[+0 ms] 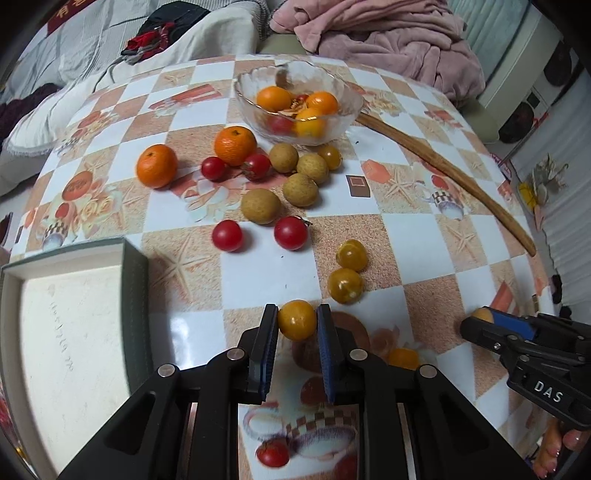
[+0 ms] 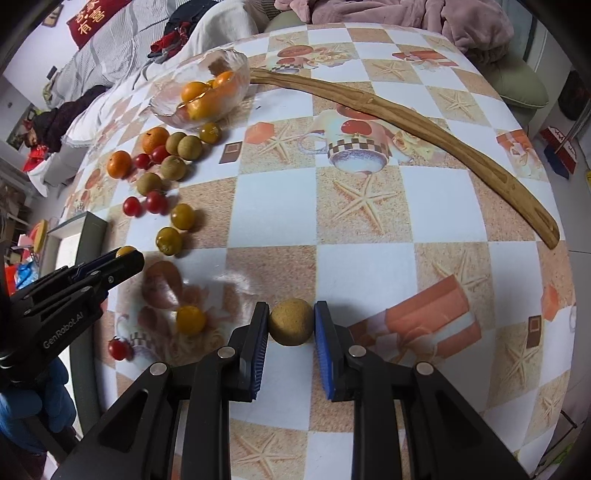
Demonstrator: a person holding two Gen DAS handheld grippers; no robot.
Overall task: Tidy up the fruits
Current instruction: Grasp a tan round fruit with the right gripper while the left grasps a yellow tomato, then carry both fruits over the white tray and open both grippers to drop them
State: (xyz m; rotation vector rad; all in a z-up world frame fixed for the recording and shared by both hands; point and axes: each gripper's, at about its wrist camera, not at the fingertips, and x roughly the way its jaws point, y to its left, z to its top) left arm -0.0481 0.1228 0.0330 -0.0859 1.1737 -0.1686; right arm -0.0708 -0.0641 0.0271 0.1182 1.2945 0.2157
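Note:
My left gripper [image 1: 297, 319] is shut on a yellow cherry tomato [image 1: 297, 320], just above the table. My right gripper [image 2: 291, 323] is shut on a brown longan [image 2: 290, 322]; it also shows in the left wrist view [image 1: 480, 319] at the right. A glass bowl [image 1: 343, 94] at the far side holds oranges and small tomatoes. Loose on the table lie two mandarins [image 1: 156, 165], several longans [image 1: 260, 205], red cherry tomatoes [image 1: 290, 232] and yellow ones [image 1: 345, 285].
A white box with a dark rim [image 1: 135, 295] stands at the left. A long curved wooden stick [image 2: 424, 125] lies across the right side. Bedding and a pink blanket [image 1: 388, 33] lie beyond the table's far edge.

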